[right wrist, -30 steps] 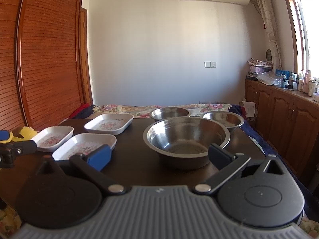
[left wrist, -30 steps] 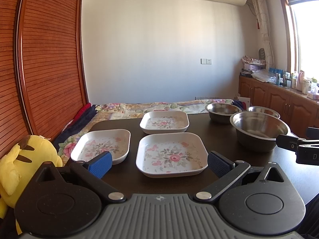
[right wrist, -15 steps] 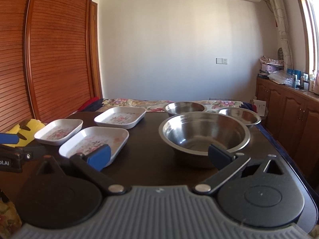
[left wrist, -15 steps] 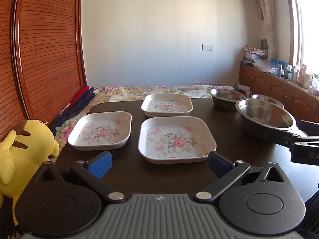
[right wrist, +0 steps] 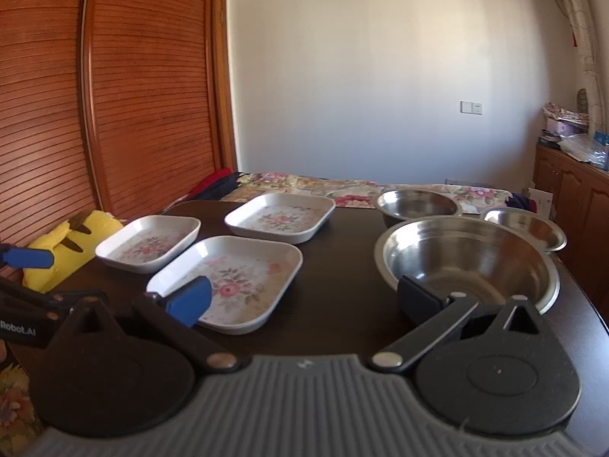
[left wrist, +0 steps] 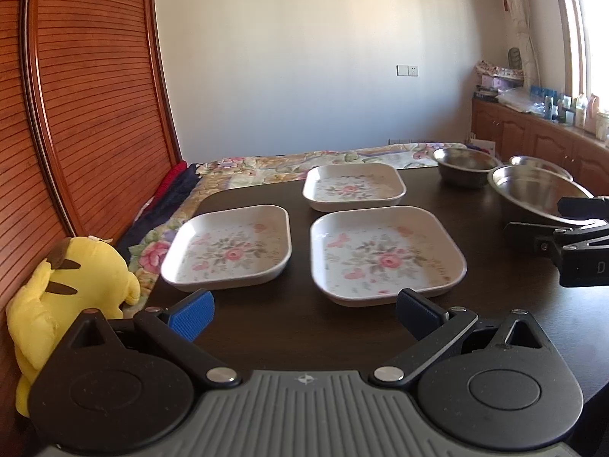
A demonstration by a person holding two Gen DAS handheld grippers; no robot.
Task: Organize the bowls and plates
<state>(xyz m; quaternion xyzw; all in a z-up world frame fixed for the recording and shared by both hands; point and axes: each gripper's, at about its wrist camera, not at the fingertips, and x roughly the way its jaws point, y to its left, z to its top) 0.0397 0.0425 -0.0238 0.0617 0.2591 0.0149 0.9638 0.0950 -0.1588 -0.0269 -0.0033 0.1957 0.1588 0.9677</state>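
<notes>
Both grippers held wide over the dishes

Right now the left gripper (left wrist: 304,314) hangs above the near edge of the dark table (left wrist: 304,342), its two blue-padded fingers (left wrist: 192,314) spread far apart with nothing between them. Just ahead of it sits the nearest square flowered plate (left wrist: 386,255), and just beside that one, to the left, lies a second plate (left wrist: 230,247). A third plate (left wrist: 354,186) rests farther back, behind the first. None of the three touches another.

Likewise the right gripper (right wrist: 306,299) is spread wide and holds nothing. Its left finger (right wrist: 190,301) shows in front of the near plate (right wrist: 228,278), and its right finger (right wrist: 422,299) shows in front of the rim of the big steel bowl (right wrist: 468,259); whether either finger touches the dish cannot be told. Behind the big bowl stand two smaller steel bowls, one at the back left (right wrist: 416,203) and one at the back right (right wrist: 523,226), both close to it.

Off the left side of the table a yellow plush toy (left wrist: 72,278) leans by the slatted wooden door (left wrist: 83,114). A flowered cloth (left wrist: 304,162) lies beyond the far edge of the table.
</notes>
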